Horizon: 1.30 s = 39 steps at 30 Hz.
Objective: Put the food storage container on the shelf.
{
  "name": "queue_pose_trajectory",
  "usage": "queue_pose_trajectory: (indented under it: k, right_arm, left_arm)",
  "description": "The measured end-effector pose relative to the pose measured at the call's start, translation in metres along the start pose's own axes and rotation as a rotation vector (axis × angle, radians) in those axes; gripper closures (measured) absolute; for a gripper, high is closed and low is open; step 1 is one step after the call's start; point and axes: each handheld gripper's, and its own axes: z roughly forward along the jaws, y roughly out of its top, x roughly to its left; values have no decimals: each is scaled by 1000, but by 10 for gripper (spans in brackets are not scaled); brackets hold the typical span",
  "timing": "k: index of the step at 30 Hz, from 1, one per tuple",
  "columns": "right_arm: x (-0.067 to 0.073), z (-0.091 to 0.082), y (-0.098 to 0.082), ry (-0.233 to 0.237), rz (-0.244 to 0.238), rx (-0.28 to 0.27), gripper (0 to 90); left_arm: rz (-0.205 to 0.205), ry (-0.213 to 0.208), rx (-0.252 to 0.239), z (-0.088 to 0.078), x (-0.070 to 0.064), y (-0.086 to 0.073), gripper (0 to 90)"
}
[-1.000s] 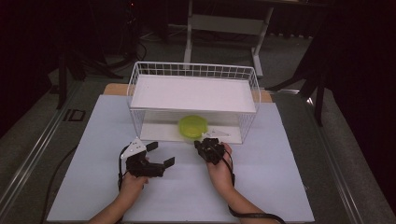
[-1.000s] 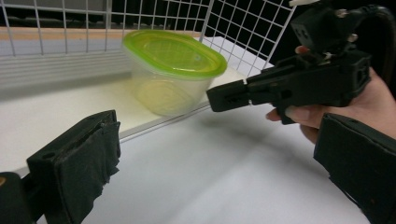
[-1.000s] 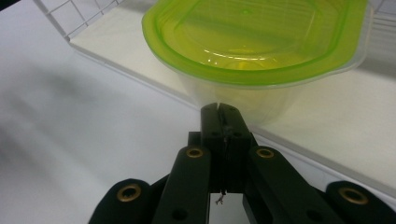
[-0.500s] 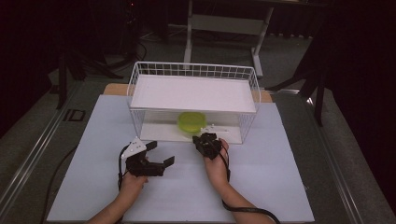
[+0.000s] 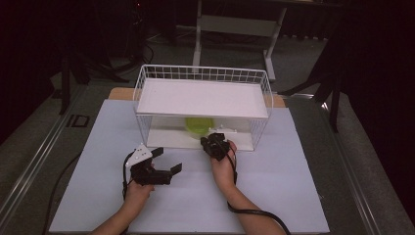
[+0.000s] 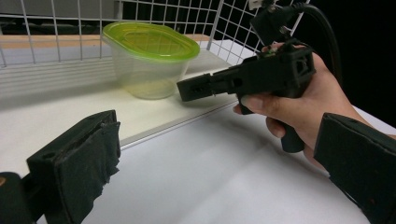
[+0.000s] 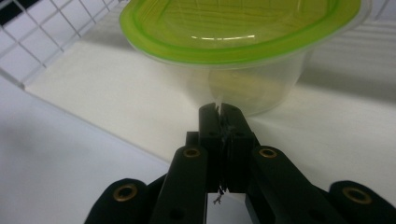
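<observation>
- Probably light and empty, the clear plastic container with the green lid stands on the lower shelf of the white wire rack.
- Thin walls look slippery; grasp under the lid rim.
- Right gripper has jaws pressed together, holding nothing, just before it; left gripper is spread.

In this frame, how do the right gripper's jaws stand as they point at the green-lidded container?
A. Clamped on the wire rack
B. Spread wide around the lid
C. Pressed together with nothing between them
C: in the right gripper view the right gripper has its jaws pressed together, just short of the clear container with the green lid.
</observation>
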Motion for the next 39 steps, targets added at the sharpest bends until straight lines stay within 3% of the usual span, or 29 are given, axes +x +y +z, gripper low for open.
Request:
queue_pose_trajectory:
  k: [1,3,8,13,18,23,25,29,32,39]
  right_arm:
    - [-1,2,1,4,9,0,879]
    - [-1,4,3,-20,-23,-9,867]
    - [0,1,3,-11,-20,-7,857]
    - [9,-13,-5,11,-60,-9,811]
    - [15,-30,-12,18,-115,-22,730]
    - [13,-46,-18,40,-119,-24,564]
    - [14,-54,-19,41,-146,-41,489]
    - [15,-68,-19,73,-164,-61,320]
    - [15,-77,-19,107,-174,-70,259]
    - [8,-96,-22,125,-156,-100,175]
  left_arm:
    - [0,-2,0,0,0,0,14]
    - [0,-6,1,1,0,0,14]
    - [3,-7,6,1,0,0,14]
    - [-15,-21,27,1,-3,4,14]
    - [40,-24,10,-4,-12,10,14]
    - [73,-60,47,-3,-14,16,14]
    - [84,-57,52,-4,-15,16,14]
    - [71,-56,54,-5,-16,17,14]
    - [83,-51,57,-5,-18,17,15]
    - [80,-70,65,-10,-24,16,14]
